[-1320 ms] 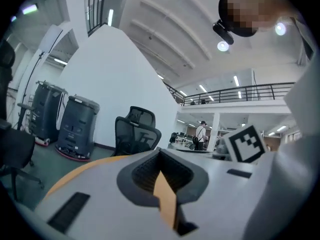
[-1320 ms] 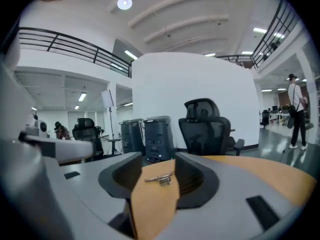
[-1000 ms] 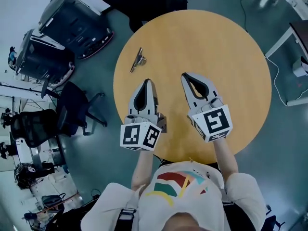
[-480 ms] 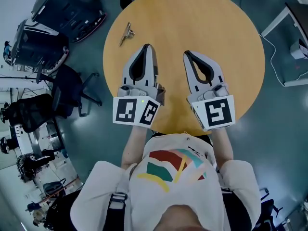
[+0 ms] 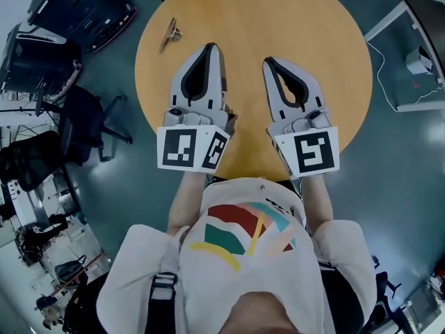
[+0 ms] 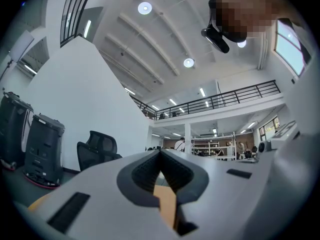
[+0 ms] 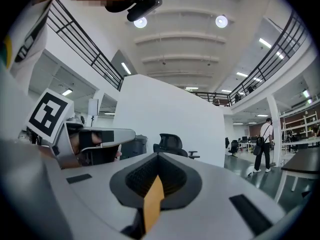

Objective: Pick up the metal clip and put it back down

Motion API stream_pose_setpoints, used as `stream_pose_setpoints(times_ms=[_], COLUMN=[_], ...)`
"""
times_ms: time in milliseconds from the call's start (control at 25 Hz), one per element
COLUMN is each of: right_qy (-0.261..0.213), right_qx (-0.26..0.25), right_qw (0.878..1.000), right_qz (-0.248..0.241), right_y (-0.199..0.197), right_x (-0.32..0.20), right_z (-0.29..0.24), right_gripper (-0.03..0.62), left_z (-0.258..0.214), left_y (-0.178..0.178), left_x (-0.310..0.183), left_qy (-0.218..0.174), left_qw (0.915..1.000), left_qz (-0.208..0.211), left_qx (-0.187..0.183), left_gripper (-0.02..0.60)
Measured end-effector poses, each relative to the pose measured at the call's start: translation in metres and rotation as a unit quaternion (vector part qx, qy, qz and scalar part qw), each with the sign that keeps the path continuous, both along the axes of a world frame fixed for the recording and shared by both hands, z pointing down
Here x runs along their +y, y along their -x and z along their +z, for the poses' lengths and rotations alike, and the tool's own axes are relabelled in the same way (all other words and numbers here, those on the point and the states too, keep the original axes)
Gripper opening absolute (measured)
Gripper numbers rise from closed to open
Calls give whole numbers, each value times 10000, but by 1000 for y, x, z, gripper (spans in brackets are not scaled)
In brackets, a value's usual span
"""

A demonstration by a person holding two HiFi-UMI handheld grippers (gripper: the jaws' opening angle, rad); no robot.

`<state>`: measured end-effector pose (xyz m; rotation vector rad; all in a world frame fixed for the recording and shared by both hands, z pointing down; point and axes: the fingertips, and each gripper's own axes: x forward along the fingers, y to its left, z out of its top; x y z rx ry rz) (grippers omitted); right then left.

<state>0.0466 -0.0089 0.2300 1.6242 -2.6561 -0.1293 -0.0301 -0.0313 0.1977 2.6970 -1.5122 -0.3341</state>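
The metal clip (image 5: 170, 33) lies near the far left edge of the round wooden table (image 5: 313, 19), seen only in the head view. My left gripper (image 5: 211, 48) hangs over the table's near left part, tips together, nothing in it; the clip is a short way ahead and to its left. My right gripper (image 5: 268, 62) is beside it over the near middle, also shut and empty. Both gripper views point up and outward across the room, with the left gripper (image 6: 160, 151) and right gripper (image 7: 158, 155) showing closed tips and only a sliver of tabletop between the pads.
Black office chairs (image 5: 83, 127) and dark floor machines (image 5: 76, 9) stand left of the table. A desk corner (image 5: 417, 47) with cables is at the right. A chair (image 7: 171, 145) and a white partition (image 7: 170, 119) face the right gripper; a person stands far off at the right.
Both grippers have been pulled toward the body and raised, looming larger in the head view. The clip and table have slid up and left in view as the head moved.
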Motion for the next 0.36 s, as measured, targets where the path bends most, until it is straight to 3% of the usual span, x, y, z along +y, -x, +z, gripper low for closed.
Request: stream_pose_setpoints(times_ms=[200, 360], right_qy=[-126, 116], right_qx=[-76, 172], right_qw=[9999, 9998], right_qz=[-71, -56], right_y=[15, 20], right_x=[-2, -7], right_z=[-9, -2], right_gripper=[12, 12], left_z=[-1, -3], left_y=[14, 22], left_x=[-2, -7], left_qy=[19, 38], left_qw=[10000, 10000], left_qz=[-83, -73], left_qx=[11, 8], left_gripper=[44, 44])
